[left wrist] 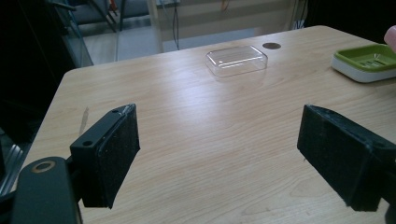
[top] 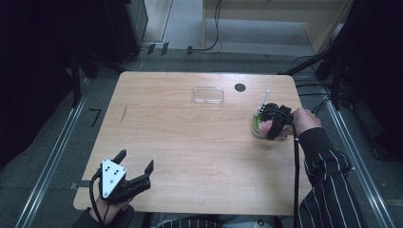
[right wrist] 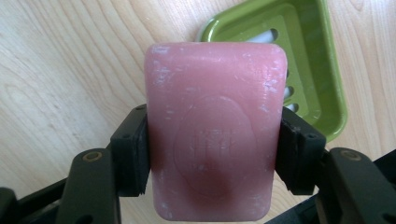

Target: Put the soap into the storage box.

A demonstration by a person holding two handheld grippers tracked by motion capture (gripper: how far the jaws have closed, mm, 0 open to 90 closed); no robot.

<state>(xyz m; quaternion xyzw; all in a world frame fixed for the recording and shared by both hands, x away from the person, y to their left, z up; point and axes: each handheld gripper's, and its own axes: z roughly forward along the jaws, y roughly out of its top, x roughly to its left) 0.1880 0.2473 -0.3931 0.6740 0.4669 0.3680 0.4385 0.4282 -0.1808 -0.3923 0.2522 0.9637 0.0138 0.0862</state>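
Pink soap [right wrist: 212,128], long axis along the right gripper's [right wrist: 212,154] closed fingers, hangs just above the green dish [right wrist: 303,60] at upper right; left gripper [top: 135,167] gapes empty.

High view looks down over the table [top: 190,142]; gripper views sit close above it.

A light wooden table [top: 190,142] stands on grey floor [top: 52,156], dark surroundings.
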